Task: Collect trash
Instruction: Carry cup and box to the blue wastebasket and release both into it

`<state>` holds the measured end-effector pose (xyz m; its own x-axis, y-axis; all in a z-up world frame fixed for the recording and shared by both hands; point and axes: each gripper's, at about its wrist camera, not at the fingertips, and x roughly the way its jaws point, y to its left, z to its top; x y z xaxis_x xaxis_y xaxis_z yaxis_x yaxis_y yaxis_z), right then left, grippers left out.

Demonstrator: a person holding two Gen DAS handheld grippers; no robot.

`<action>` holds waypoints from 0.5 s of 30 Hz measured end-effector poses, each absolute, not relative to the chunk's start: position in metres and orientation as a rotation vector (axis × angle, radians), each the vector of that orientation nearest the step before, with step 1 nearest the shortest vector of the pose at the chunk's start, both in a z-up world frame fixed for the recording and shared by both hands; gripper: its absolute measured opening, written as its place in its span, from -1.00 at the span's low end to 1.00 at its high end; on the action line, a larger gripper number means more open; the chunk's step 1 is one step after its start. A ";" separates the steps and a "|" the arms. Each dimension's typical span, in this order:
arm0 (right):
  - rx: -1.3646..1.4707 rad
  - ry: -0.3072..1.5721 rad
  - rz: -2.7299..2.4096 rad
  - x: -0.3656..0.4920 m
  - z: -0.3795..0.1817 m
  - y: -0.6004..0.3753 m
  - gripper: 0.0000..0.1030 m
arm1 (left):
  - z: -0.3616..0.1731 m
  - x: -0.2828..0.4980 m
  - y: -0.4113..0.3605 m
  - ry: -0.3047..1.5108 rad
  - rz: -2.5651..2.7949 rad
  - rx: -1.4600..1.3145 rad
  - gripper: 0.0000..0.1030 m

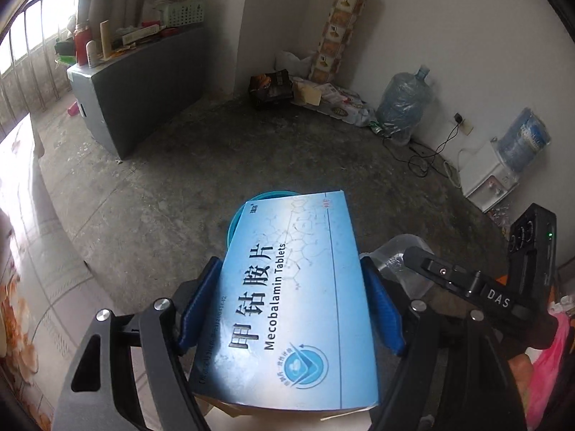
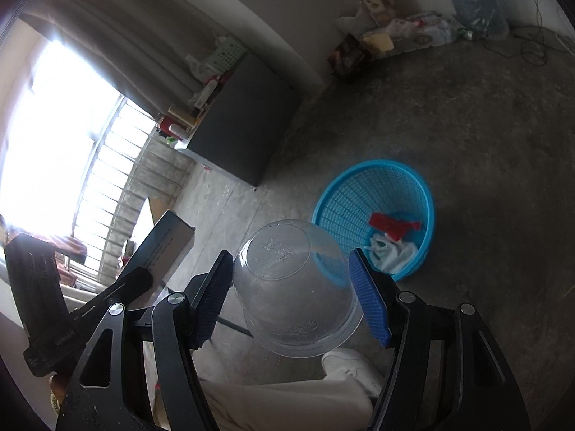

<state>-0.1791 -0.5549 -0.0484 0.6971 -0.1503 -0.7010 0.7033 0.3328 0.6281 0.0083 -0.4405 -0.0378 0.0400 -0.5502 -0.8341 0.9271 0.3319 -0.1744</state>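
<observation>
Box (image 1: 287, 298): blue tablet carton, flat, likely light and crushable; clamped across its long edges by the left gripper (image 1: 291, 300), above the basket (image 2: 373, 215). Tub (image 2: 294, 287): clear plastic, upturned, probably light and slippery; pinched at its sides by the right gripper (image 2: 291, 298). Basket: blue mesh, on the floor, holding red and white scraps.

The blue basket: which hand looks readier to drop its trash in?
Probably the left. Its tongs hold the box right over the basket. The right tongs hold the bowl short of the basket.
</observation>
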 end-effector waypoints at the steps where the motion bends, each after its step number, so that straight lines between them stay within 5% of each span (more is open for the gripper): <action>1: 1.115 0.585 -0.617 -0.178 -0.055 -0.563 0.21 | -0.045 0.009 -0.454 0.965 -1.190 0.506 0.46; 5: 1.158 0.559 -0.668 -0.163 -0.087 -0.592 0.26 | -0.069 0.018 -0.497 0.959 -1.163 0.540 0.71; 8: 1.156 0.595 -0.716 -0.153 -0.111 -0.608 0.46 | -0.079 0.023 -0.512 0.973 -1.145 0.521 0.75; 15: 1.157 0.604 -0.766 -0.169 -0.107 -0.584 0.46 | -0.066 0.024 -0.497 0.980 -1.157 0.431 0.75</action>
